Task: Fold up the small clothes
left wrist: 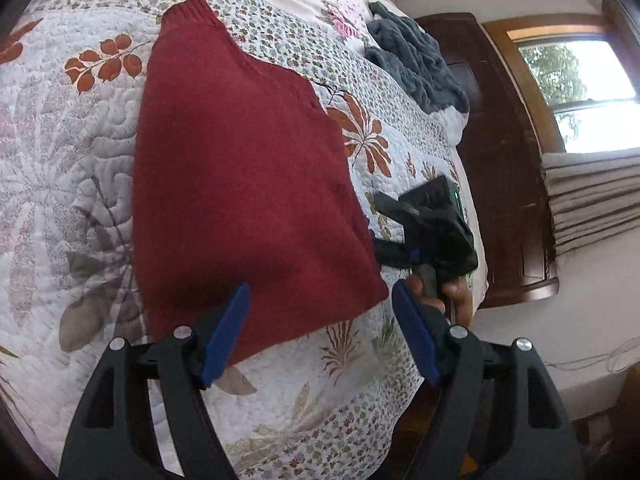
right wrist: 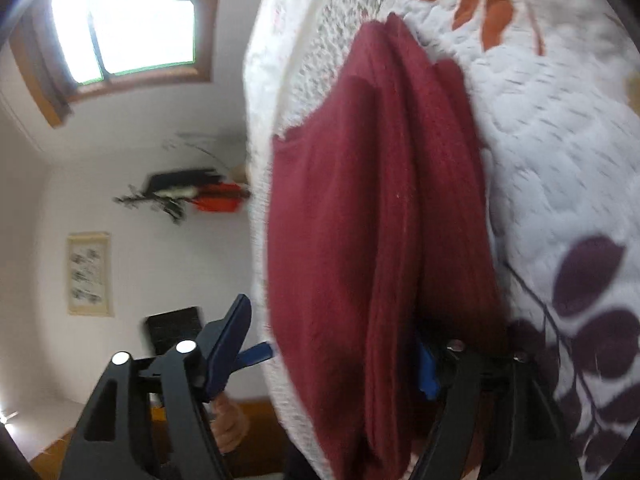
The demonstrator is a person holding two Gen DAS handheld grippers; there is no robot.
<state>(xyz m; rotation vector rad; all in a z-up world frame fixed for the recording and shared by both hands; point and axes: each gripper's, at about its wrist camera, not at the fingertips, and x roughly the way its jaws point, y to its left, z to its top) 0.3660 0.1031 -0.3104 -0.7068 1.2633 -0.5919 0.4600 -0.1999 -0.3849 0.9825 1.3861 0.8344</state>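
A dark red knitted sweater [left wrist: 248, 176] lies folded on the quilted bedspread [left wrist: 64, 168], its ribbed hem at the far end. My left gripper [left wrist: 320, 332] is open just above the sweater's near corner, its blue pads [left wrist: 226, 332] well apart and holding nothing. In the left wrist view my right gripper [left wrist: 380, 226] sits at the sweater's right edge, held by a hand [left wrist: 448, 296]. In the right wrist view the right gripper [right wrist: 326, 360] is open, with the stacked folds of the sweater [right wrist: 380, 220] between its spread fingers; the right pad [right wrist: 426, 372] is partly hidden by cloth.
A grey-blue garment [left wrist: 416, 60] lies crumpled at the bed's far right. A dark wooden footboard [left wrist: 504, 168] borders the bed's right side, with a window [left wrist: 580, 88] and folded blind [left wrist: 592, 200] behind it. The quilt [right wrist: 560, 160] extends around the sweater.
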